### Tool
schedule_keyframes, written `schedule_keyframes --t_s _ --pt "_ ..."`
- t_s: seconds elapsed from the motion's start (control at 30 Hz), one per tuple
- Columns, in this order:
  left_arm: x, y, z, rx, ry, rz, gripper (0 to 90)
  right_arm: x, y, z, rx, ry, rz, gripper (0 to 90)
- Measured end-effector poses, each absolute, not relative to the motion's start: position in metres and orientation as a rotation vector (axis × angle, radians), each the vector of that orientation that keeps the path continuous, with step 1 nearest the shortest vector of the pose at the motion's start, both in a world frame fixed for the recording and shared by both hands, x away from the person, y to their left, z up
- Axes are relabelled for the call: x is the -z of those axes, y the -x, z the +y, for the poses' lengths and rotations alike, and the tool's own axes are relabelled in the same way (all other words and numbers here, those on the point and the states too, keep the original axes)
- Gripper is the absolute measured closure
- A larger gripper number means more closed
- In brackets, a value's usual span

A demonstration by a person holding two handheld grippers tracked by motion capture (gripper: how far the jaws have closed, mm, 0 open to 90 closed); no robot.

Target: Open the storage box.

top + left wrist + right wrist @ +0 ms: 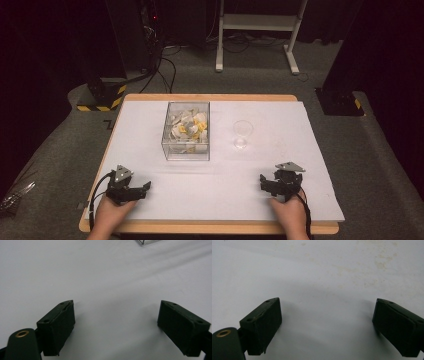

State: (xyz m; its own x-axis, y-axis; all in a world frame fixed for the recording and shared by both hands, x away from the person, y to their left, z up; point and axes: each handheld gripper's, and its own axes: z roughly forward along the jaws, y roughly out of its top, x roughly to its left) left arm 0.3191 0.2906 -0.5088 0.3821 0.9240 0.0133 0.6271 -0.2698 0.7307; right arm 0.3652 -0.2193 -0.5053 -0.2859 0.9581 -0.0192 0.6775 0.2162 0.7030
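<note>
A clear plastic box full of white and yellow pieces stands on the white table cover, left of centre. To its right stands an empty clear cup. My left gripper rests low near the front left edge, held by a hand, its jaws wide apart over bare cover. My right gripper sits near the front right, also open, with nothing between its fingers. A corner of the box shows at the top of the left gripper view.
The wooden table edge runs along the front. Faint stains mark the cover ahead of the right gripper. Beyond the table are a white stand, cables and black equipment on the grey floor.
</note>
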Motion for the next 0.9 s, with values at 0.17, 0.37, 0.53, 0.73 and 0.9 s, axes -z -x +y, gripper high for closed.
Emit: schedule_keyframes --t_s 0.17,0.37,0.53,0.73,0.9 --pt "0.5088 -0.3194 0.2906 -0.586 -1.997 1.334 14.4 0.5052 -0.3654 -0.2193 -0.824 -1.514 2.041 8.5" --pt "0.5089 -0.3192 0.2904 -0.588 -1.994 1.336 14.4 0.5052 -0.3653 -0.2192 -0.823 -1.513 2.041 8.5" --pt "0.5088 -0.3192 0.2913 -0.585 -1.985 1.339 15.1 0.5053 -0.3653 -0.2193 -0.823 -1.510 2.042 8.5" --pt "0.5076 -0.3194 0.2922 -0.575 -1.978 1.339 14.9 0.5053 -0.3653 -0.2193 -0.822 -1.510 2.042 8.5" --pt "0.5061 -0.3181 0.2917 -0.578 -1.981 1.318 15.0 0.5053 -0.3653 -0.2193 -0.822 -1.509 2.042 8.5"
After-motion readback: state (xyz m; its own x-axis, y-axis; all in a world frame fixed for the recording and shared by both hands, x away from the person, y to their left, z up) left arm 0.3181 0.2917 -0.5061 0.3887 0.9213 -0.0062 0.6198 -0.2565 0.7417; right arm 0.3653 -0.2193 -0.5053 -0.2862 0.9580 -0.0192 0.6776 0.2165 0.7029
